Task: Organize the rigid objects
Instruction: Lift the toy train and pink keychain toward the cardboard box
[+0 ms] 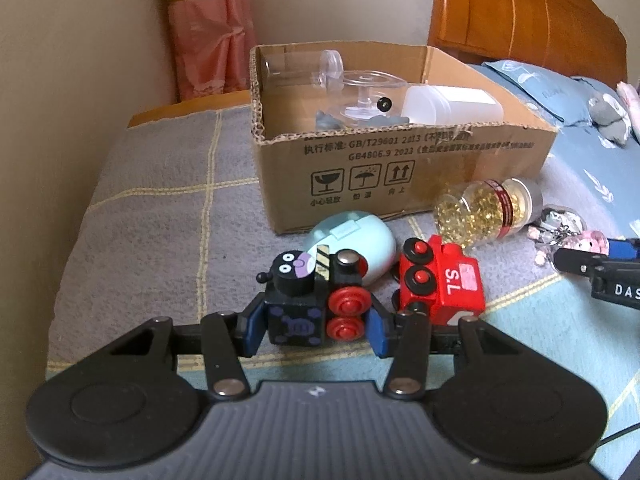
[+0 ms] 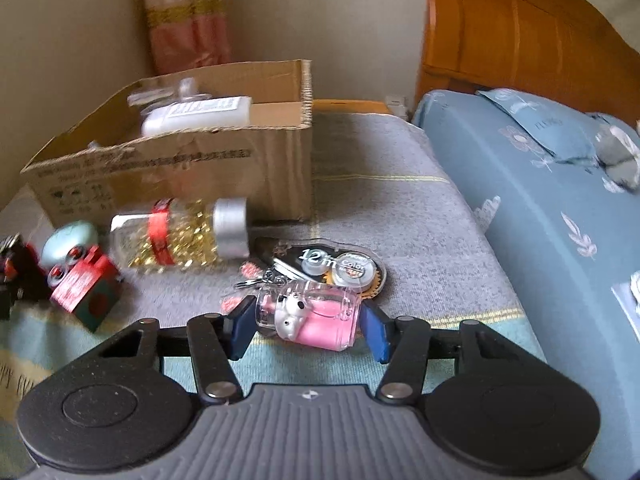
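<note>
1. Left gripper [image 1: 316,326]: blue pads close against a black wooden toy locomotive [image 1: 316,300] with red wheels and cartoon face, on the grey checked blanket [image 1: 152,208].
2. Right gripper [image 2: 306,330]: fingers spread around a clear-and-pink keychain case [image 2: 310,316]; contact indiscernible.
3. Open brown cardboard box [image 1: 400,168] stands behind.

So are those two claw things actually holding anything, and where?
Left gripper clamps the black wooden toy train by its two ends. Right gripper straddles the pink clear plastic charm; contact cannot be told.
</note>
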`<state>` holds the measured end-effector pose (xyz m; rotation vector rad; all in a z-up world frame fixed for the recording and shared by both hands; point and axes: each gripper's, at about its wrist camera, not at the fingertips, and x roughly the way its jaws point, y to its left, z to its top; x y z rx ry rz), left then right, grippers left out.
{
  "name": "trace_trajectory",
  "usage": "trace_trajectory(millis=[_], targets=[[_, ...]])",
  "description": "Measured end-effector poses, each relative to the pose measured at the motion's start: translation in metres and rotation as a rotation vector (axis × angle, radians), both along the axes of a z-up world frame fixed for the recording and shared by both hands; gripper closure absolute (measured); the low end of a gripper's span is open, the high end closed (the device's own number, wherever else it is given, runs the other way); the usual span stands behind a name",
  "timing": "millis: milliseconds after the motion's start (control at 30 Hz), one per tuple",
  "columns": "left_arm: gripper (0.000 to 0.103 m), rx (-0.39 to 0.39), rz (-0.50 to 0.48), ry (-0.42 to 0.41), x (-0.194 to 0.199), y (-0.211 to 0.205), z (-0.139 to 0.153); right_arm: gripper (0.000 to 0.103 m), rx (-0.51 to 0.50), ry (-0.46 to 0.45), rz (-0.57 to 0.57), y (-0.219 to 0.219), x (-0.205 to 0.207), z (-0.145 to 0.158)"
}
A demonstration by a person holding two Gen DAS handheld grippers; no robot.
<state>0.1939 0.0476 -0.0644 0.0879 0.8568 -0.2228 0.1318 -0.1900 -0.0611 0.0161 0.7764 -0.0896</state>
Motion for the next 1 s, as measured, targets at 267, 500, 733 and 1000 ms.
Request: trace_trajectory(millis=[267,500,733,1000], targets=[[0.055,0.027,-0.041,0.005,-0.005,0.006,0.014,0.043,-0.008,0.004,0.106,-0.007,-0.012,0.020],[0.055,0.057,-0.093,0.019,-0.015,0.006,0.028,0.043,-0.008,0.020,0.182,-0.006,-0.021,0.036],[0.055,0.070,-0.149,0.025,-0.025,0.002,0.049,0.048,-0.007,0.021,0.253,-0.004,-0.027,0.058],[0.055,0.085,-0.174,-0.011,-0.026,-0.009,0.065,0.048,-0.034,0.027,0.288,0.002,-0.029,0.060]])
